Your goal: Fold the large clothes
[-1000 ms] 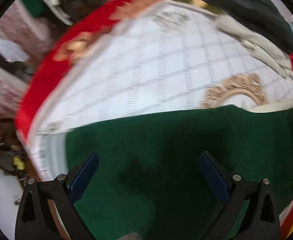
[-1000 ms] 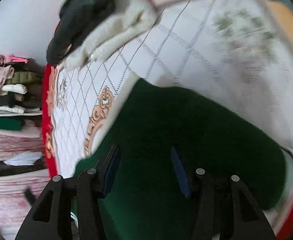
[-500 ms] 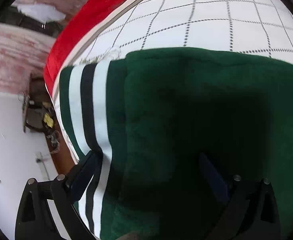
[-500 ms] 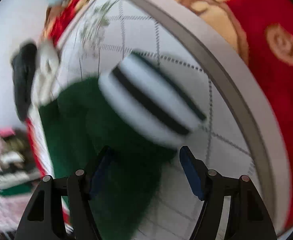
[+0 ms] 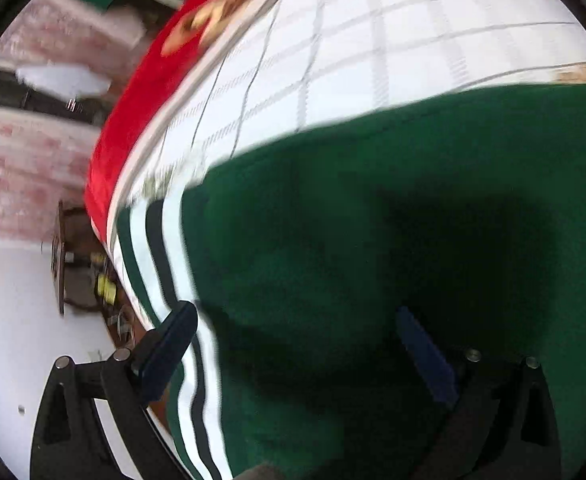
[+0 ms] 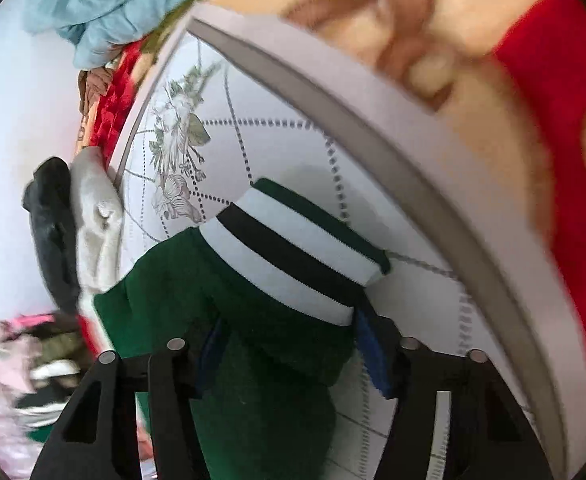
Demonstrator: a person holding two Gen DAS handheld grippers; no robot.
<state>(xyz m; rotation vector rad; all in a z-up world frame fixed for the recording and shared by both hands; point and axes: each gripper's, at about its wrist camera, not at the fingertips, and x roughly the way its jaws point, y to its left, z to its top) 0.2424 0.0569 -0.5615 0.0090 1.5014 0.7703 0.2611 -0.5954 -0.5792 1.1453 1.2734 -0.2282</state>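
A dark green garment (image 5: 373, 240) lies spread on the white quilted bed cover (image 5: 373, 60). Its white-and-black striped hem (image 5: 153, 272) runs along the bed's left edge. My left gripper (image 5: 293, 324) hangs open and wide just above the cloth, its left finger (image 5: 173, 332) over the striped hem and nothing pinched. In the right wrist view a green sleeve (image 6: 221, 280) ends in a striped cuff (image 6: 293, 256). My right gripper (image 6: 291, 344) is open and straddles this sleeve just behind the cuff, which touches the right finger (image 6: 373, 356).
The cover's red and gold border (image 6: 553, 120) curves along the bed's edge. A light blue cloth (image 6: 105, 0) and black and cream garments (image 6: 61, 232) lie piled at the far side. The pale floor (image 5: 13, 320) drops off left of the bed.
My left gripper has sunk toward the green garment, whose striped hem came into view. My right gripper has rolled and swung from the garment's body to the striped cuff.
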